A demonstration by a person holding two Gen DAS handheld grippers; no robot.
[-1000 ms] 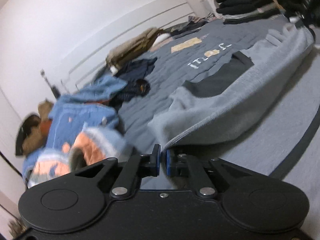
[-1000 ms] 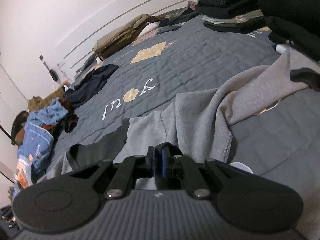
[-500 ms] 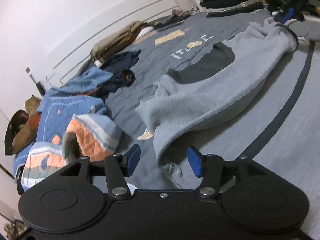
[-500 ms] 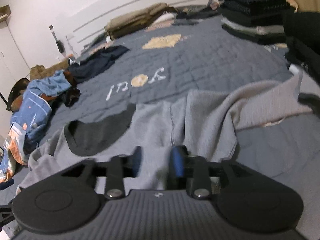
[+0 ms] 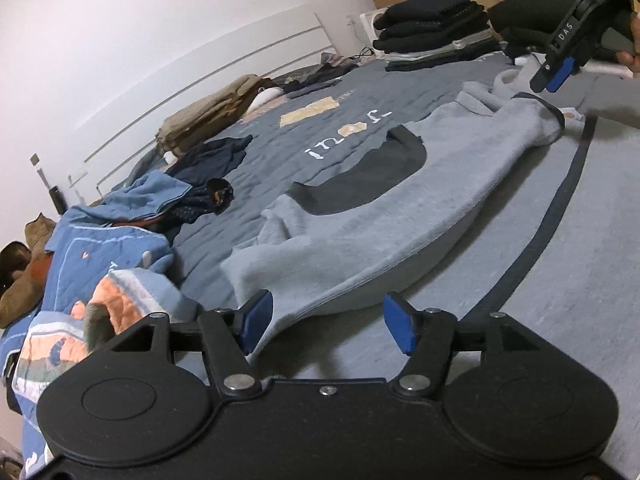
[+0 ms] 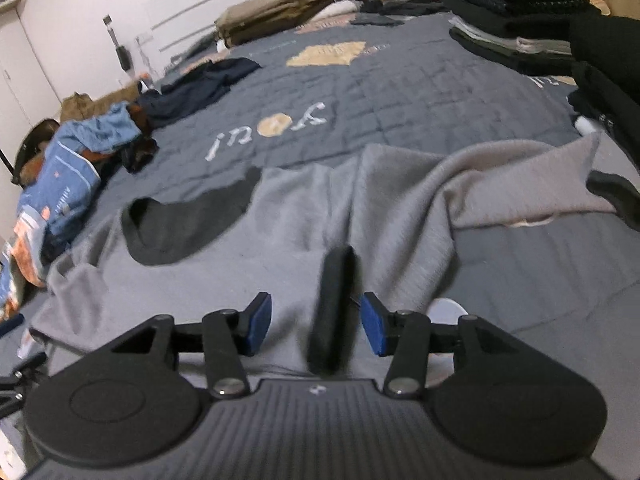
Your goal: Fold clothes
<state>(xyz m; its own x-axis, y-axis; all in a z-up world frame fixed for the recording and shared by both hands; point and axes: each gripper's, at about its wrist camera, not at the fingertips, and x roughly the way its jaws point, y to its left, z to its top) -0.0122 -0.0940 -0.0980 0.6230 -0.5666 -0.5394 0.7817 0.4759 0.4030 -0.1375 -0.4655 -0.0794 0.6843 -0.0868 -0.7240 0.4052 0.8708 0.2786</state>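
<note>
So the grey sweatshirt (image 5: pixel 372 232) is spread out on the bed cover (image 5: pixel 256 172), and in the left wrist view its long axis runs diagonally, from the bottom centre of the frame up toward the upper right. The left gripper (image 5: pixel 328 322) is released, jaws wide apart, holding nothing. One corner of the fabric lies right at its blue pads (image 5: pixel 258 320), touching or just under the left one, hard to say which.

Moving right, the right gripper (image 6: pixel 316 326) is let go too, jaws spread. In its own view the sweatshirt (image 6: pixel 304 216) fills the middle of the frame with the dark collar (image 6: pixel 188 224) at centre left. A dark blurry strip (image 6: pixel 334 304) sits between the jaws; I can't tell what it is or whether it's touched.

Each gripper sits at its own end of the garment, so either is near an edge. It looks half flattened, with a rumpled sleeve (image 6: pixel 516 184) at right. Could be laid out for a fold or mid-fold.

Folded dark pile (image 6: pixel 516 12) sits upper right.
</note>
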